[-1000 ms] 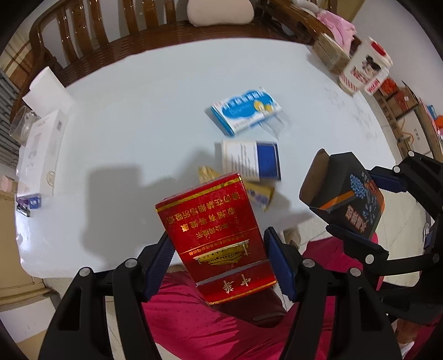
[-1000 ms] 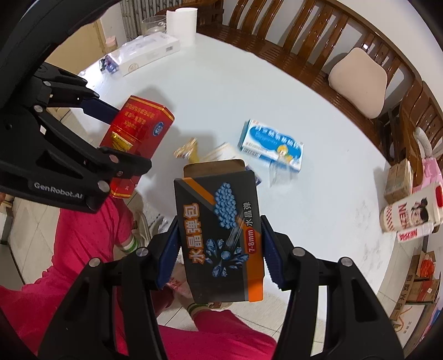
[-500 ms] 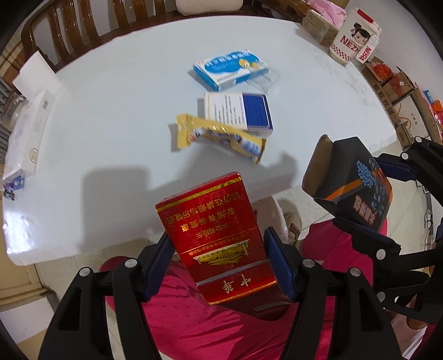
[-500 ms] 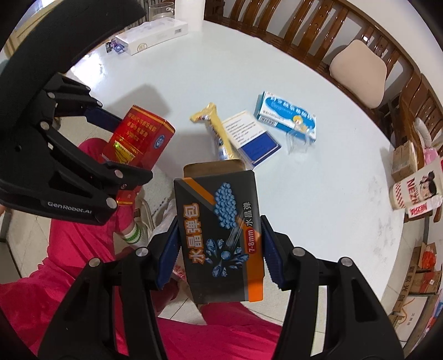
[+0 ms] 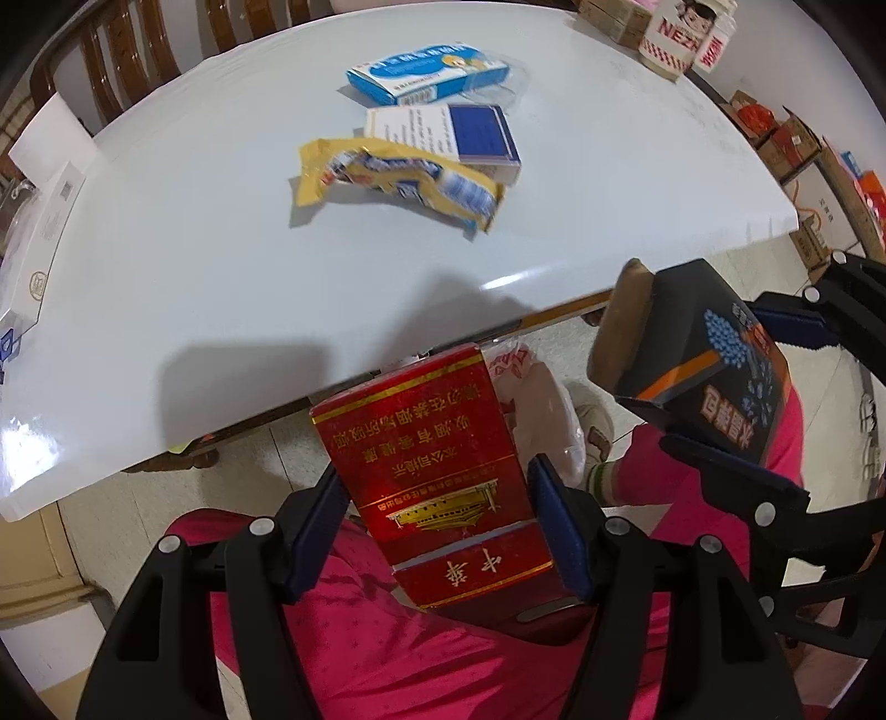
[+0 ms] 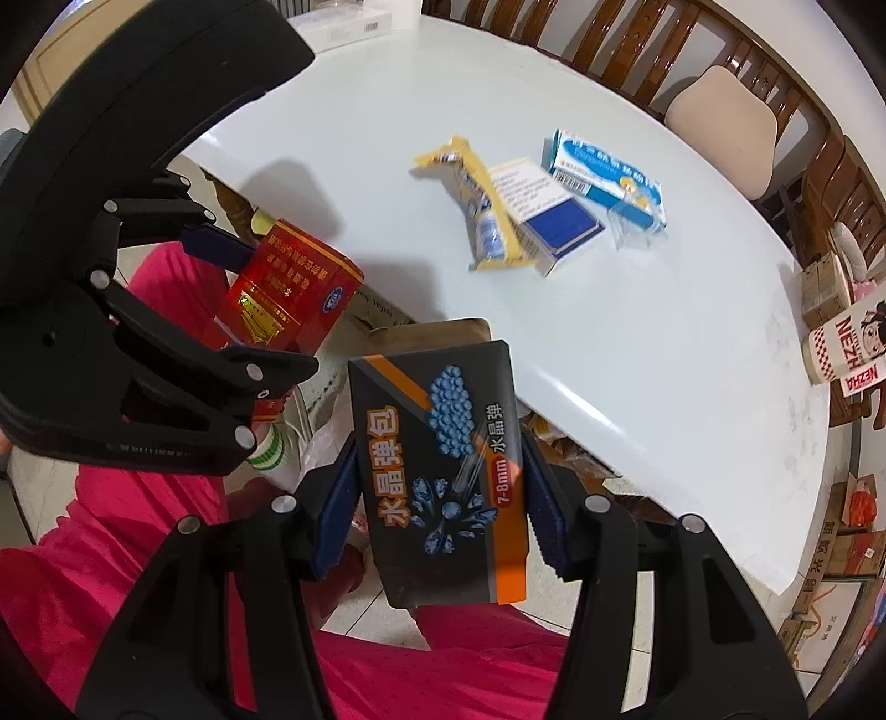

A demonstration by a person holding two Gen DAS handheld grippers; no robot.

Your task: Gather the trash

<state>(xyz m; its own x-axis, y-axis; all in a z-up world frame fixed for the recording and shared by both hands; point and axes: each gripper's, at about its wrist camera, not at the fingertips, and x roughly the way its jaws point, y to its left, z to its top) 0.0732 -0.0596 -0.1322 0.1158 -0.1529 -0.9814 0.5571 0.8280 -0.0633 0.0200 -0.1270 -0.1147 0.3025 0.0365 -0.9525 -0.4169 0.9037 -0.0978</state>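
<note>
My left gripper (image 5: 437, 526) is shut on a red cigarette box (image 5: 426, 459), held off the table's near edge above pink-trousered legs. My right gripper (image 6: 437, 498) is shut on a black box with blue beads and an orange stripe (image 6: 437, 471); it shows at the right of the left wrist view (image 5: 703, 365). The red box shows in the right wrist view (image 6: 288, 288). On the white table (image 5: 221, 266) lie a yellow wrapper (image 5: 398, 180), a white-and-blue box (image 5: 443, 135) and a light blue box (image 5: 426, 69). A white plastic bag (image 5: 542, 410) sits on the floor below both boxes.
A white carton (image 5: 50, 238) lies at the table's left edge. A Nezha cup (image 6: 841, 343) stands beyond the table's right side. Wooden chairs (image 6: 637, 44) ring the far side, one with a beige cushion (image 6: 720, 116). Cardboard boxes (image 5: 786, 138) stand on the floor at right.
Both grippers have pulled back from over the table and lowered below its near edge, each still holding its box. The floor and the white bag have come into view.
</note>
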